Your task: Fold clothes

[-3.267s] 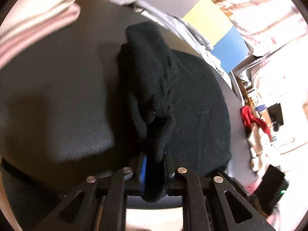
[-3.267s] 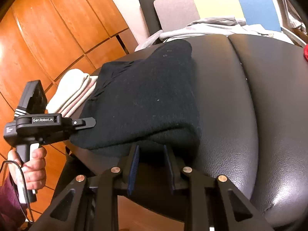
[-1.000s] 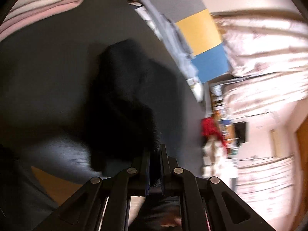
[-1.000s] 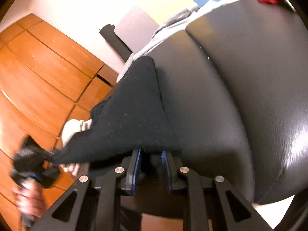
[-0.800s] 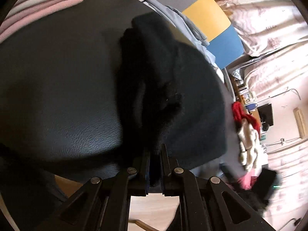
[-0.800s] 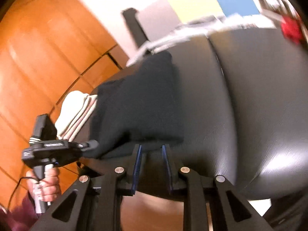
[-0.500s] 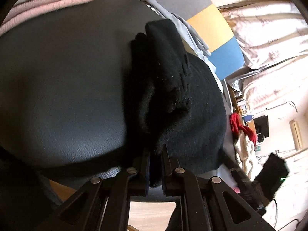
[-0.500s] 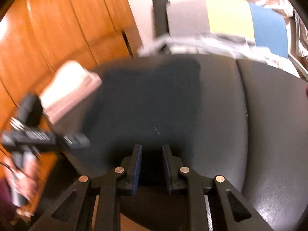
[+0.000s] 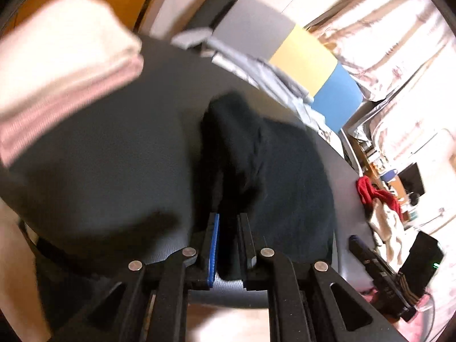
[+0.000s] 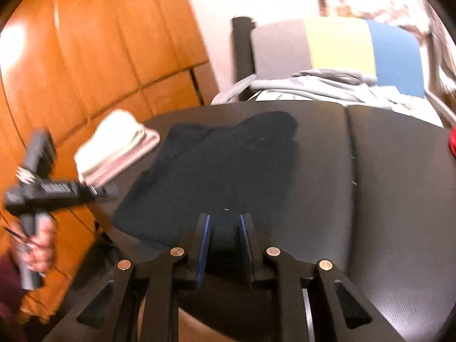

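A black knit garment (image 10: 216, 168) lies folded on the black leather seat (image 10: 399, 199). My right gripper (image 10: 225, 228) sits at its near edge, jaws narrow, with the dark fabric between the pads. In the left wrist view the same garment (image 9: 279, 171) bunches into a ridge that runs down into my left gripper (image 9: 228, 228), which is shut on that fold. The right wrist view shows the left gripper (image 10: 111, 191) at the garment's left corner, held by a hand (image 10: 37, 250). The right gripper's (image 9: 354, 240) tip shows at the garment's far side.
A folded cream and pink stack (image 10: 114, 148) rests on the seat's left corner, close to the garment. Grey clothes (image 10: 327, 85) lie behind, against a chair back (image 10: 339, 42) in grey, yellow and blue. Orange wood panels (image 10: 99, 42) close the left side. A red cloth (image 9: 370, 191) lies beyond the seat.
The garment, earlier lifted and stretched between the grippers, now lies flatter on the seat. Both views have rolled; the right view has risen and the left has swung toward the folded stack.
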Demonstrator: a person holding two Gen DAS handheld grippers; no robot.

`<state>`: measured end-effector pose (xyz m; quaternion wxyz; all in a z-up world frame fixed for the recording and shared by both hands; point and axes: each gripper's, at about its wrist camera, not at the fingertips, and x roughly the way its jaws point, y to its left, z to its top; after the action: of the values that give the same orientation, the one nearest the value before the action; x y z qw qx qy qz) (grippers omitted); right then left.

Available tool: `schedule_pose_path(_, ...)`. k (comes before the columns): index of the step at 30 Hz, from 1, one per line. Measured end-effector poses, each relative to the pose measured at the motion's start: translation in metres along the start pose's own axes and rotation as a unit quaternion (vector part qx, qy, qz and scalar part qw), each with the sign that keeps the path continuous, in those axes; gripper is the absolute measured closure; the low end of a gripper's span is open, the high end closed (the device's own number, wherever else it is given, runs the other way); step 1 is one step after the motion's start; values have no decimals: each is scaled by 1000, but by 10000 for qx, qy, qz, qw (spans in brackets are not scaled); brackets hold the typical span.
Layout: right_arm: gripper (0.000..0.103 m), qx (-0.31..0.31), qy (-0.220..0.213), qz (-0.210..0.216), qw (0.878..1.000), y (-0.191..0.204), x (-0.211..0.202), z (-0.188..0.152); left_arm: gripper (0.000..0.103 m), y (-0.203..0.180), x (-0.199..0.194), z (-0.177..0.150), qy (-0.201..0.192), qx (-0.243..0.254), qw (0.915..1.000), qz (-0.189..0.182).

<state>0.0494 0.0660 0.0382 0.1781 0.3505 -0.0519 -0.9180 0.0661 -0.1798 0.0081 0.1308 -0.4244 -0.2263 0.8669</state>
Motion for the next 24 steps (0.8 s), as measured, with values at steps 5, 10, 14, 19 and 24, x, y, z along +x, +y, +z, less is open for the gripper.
schedule_pose_path(5, 82, -434, 485, 249, 9976, 36, 50, -15, 91, -31, 7, 1, -35, 633, 9979, -161)
schedule_pose_path(10, 82, -535, 478, 674, 9951, 37, 41, -39, 88, -60, 55, -11, 313, 1526, 9878, 88)
schedule_pose_path(14, 83, -365, 494, 565, 9965, 16, 11, -48, 88, -37, 78, -3, 606, 1272, 9900, 40)
schedule_pose_path(19, 83, -148, -4, 504, 9986, 15, 4, -28, 88, -31, 79, 4, 679, 1229, 9901, -81)
schedule_pose_path(24, 82, -592, 781, 337, 9946, 36, 52, -30, 88, -39, 78, 0, 543, 1791, 9823, 91)
